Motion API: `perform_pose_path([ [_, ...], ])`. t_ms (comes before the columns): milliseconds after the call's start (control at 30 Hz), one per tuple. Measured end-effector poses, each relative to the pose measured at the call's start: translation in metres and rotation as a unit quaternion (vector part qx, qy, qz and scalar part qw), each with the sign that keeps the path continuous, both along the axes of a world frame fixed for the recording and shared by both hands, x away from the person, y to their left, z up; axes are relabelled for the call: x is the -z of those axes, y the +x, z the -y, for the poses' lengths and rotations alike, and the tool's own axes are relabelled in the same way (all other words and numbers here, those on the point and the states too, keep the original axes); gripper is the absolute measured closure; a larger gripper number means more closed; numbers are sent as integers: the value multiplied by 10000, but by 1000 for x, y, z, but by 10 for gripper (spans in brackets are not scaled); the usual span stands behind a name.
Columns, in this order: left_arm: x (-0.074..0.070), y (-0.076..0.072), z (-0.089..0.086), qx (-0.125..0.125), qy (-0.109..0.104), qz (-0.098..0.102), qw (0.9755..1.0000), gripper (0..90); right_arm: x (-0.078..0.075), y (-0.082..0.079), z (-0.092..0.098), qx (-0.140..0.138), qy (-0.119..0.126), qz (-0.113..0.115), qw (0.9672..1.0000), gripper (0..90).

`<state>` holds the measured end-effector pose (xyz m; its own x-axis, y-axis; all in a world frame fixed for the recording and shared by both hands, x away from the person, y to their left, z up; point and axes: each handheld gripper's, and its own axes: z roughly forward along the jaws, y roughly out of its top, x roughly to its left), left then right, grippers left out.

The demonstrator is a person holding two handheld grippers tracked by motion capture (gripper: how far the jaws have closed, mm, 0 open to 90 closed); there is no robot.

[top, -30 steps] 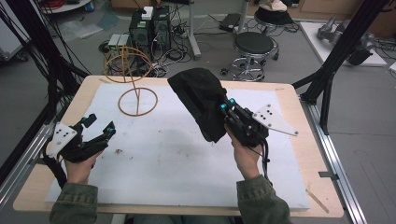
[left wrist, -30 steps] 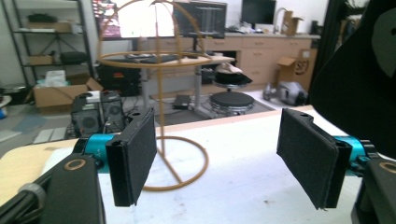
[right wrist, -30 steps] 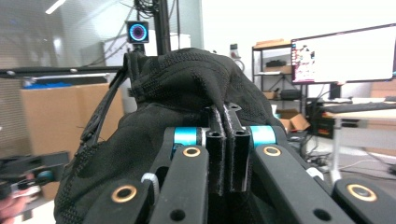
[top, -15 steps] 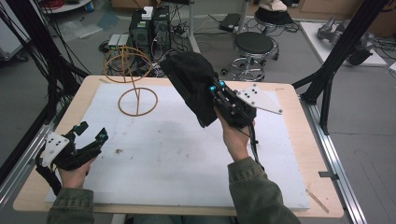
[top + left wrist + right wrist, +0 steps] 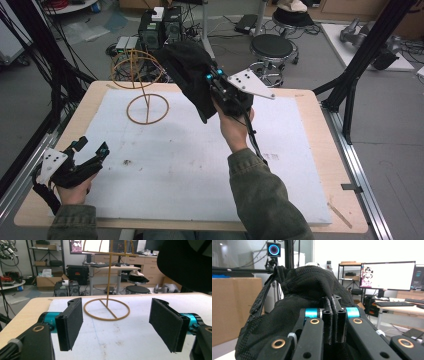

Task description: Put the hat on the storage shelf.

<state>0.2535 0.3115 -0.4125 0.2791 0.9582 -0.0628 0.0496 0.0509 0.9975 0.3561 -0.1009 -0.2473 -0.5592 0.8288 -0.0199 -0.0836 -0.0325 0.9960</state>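
**Black cap held aloft beside the wire stand**

High view: I see my right hand-held gripper [image 5: 212,82] raised over the far middle of the desk [image 5: 305,107], jaws pressed together on a fold of a black cap [image 5: 190,70]. The cap hangs from the jaws, clear of the white mat [image 5: 190,165], with its upper edge just right of the domed top of the yellow wire stand [image 5: 142,87]. I cannot tell whether cap and stand touch. The stand's ring base sits on the mat toward the far left. My left hand-held gripper [image 5: 90,150] lies low near the front left corner of the desk, jaws apart, nothing between them, pointing toward the stand.

Left gripper view: the two black pads [image 5: 71,322] stand wide apart with bare mat [image 5: 115,337] between them. The stand's ring base and upright rod [image 5: 108,285] are straight ahead, between the jaws but well beyond them. The cap [image 5: 185,262] shows as a dark mass at upper right, above the desk.

Right gripper view: the right hand-held gripper [image 5: 334,301] has its jaws closed tight, knitted black fabric of the cap [image 5: 304,282] pinched at the tips and bunched up over and left of them. A strap loop hangs down the cap's left side.
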Motion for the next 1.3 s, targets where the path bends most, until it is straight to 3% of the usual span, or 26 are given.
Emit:
perform_pose_path([
  [333,6,-2,-4,-95,-74,-119,9999,253,-4,24,-28,236,-217,-33,9995,886],
  [567,12,0,-4,-72,-3,-276,9996,226,-8,40,-55,361,-529,93,9979,886],
  [767,14,-2,-4,-76,27,-337,9994,208,-16,51,-69,484,-628,150,9967,886],
  [1033,20,-4,-3,-342,173,-357,9986,177,-21,71,-95,587,-731,179,9954,886],
  [1133,21,-4,-2,-572,168,-336,9977,169,-15,79,-112,539,-769,206,9954,886],
  [1300,23,-5,-1,-715,132,-333,9968,164,-13,87,-130,514,-792,198,9953,886],
])
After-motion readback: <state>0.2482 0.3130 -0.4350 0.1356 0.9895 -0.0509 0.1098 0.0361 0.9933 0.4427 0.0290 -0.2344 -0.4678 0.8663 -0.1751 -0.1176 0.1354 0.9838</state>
